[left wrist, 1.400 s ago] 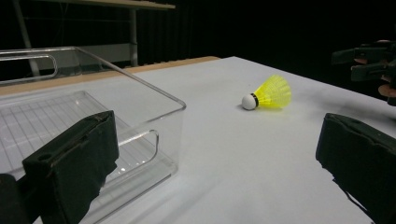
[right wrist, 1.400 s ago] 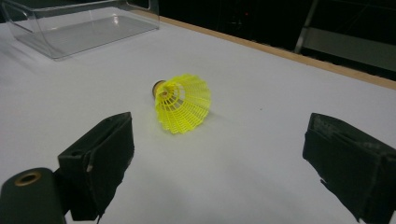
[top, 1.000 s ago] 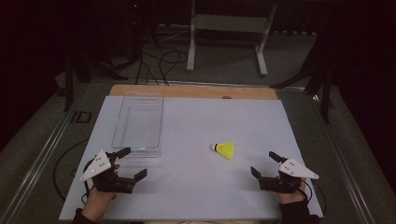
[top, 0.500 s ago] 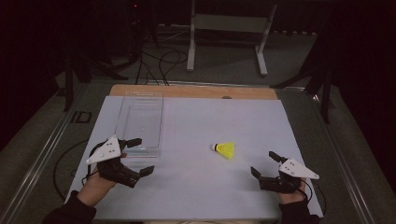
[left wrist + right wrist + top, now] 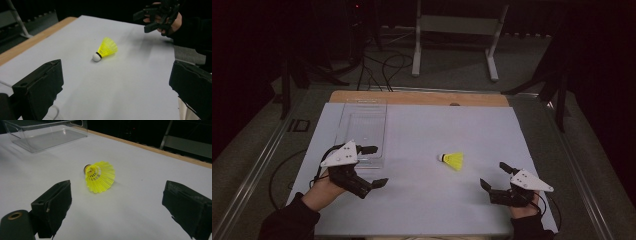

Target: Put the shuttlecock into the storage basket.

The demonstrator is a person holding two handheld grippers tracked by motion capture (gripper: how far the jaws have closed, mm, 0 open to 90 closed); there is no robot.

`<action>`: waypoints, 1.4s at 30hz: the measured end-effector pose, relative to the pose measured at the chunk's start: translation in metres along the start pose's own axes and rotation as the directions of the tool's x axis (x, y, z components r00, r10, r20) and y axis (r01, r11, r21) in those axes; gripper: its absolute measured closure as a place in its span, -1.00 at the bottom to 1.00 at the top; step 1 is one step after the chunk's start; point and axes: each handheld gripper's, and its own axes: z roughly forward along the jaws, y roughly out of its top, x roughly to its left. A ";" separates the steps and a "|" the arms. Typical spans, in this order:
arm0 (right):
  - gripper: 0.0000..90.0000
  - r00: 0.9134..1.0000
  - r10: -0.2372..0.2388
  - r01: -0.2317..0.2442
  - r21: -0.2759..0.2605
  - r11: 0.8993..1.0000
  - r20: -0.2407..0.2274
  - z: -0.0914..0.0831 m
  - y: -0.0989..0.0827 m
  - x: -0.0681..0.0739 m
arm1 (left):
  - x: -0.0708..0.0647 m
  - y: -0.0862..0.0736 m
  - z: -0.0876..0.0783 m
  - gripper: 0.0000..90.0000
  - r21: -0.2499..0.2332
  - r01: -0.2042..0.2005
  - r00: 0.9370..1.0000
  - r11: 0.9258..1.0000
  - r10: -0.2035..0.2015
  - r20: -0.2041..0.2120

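Shuttlecock [image 5: 452, 160] lies on its side on the table sheet [image 5: 437, 130], right of centre, cork end toward the left. Clear plastic container [image 5: 362, 130] sits on the sheet's left half, farther back than the shuttlecock, well apart from it. Left gripper [image 5: 374, 166] is at the container's near end; right gripper [image 5: 495, 176] is near-right of the shuttlecock.

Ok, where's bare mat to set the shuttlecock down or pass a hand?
Bare mat lies between the shuttlecock and the clear tray, and behind it up to the wooden edge. It is tighter beside the left gripper, near the tray's front.
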 end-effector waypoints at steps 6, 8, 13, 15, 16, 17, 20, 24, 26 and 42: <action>-0.80 1.000 0.000 0.000 -0.001 1.000 -0.003 0.000 0.000 0.000 | -0.002 0.012 0.015 -1.00 0.074 -0.011 1.000 0.997 0.011 -0.004; -0.80 1.000 0.002 -0.002 -0.001 1.000 -0.004 0.000 0.000 0.000 | -0.003 0.015 0.020 -1.00 0.108 -0.010 1.000 0.994 0.008 0.017; -0.80 1.000 0.002 -0.002 -0.002 1.000 -0.005 0.000 0.000 0.000 | -0.005 0.021 0.032 -1.00 0.161 -0.036 0.993 0.986 0.017 0.113; -0.80 1.000 0.002 -0.002 0.000 1.000 -0.007 0.000 0.000 0.000 | -0.005 0.022 0.038 -1.00 0.206 -0.054 0.989 0.977 0.023 0.149; -0.80 1.000 0.002 -0.002 0.000 1.000 -0.007 0.000 0.000 0.000 | -0.005 0.023 0.040 -1.00 0.225 -0.064 0.987 0.972 0.028 0.160; -0.80 1.000 0.000 0.000 0.000 1.000 -0.007 0.000 0.000 0.000 | -0.006 0.023 0.044 -1.00 0.251 -0.070 0.984 0.965 0.025 0.177; -0.80 1.000 0.001 -0.001 0.000 1.000 -0.009 0.000 0.000 0.000 | -0.007 0.024 0.050 -1.00 0.276 -0.096 0.978 0.956 0.039 0.204; -0.80 1.000 0.001 -0.001 -0.001 1.000 -0.010 0.000 0.000 0.000 | -0.008 0.026 0.057 -1.00 0.311 -0.128 0.973 0.942 0.058 0.225; -0.80 1.000 0.000 0.000 0.000 1.000 -0.011 0.000 0.000 0.000 | -0.008 0.027 0.060 -1.00 0.324 -0.142 0.966 0.935 0.060 0.251; -0.80 1.000 0.002 -0.002 -0.002 1.000 -0.015 0.000 0.000 0.001 | -0.004 0.042 0.082 -1.00 0.325 -0.184 0.925 0.928 0.052 0.376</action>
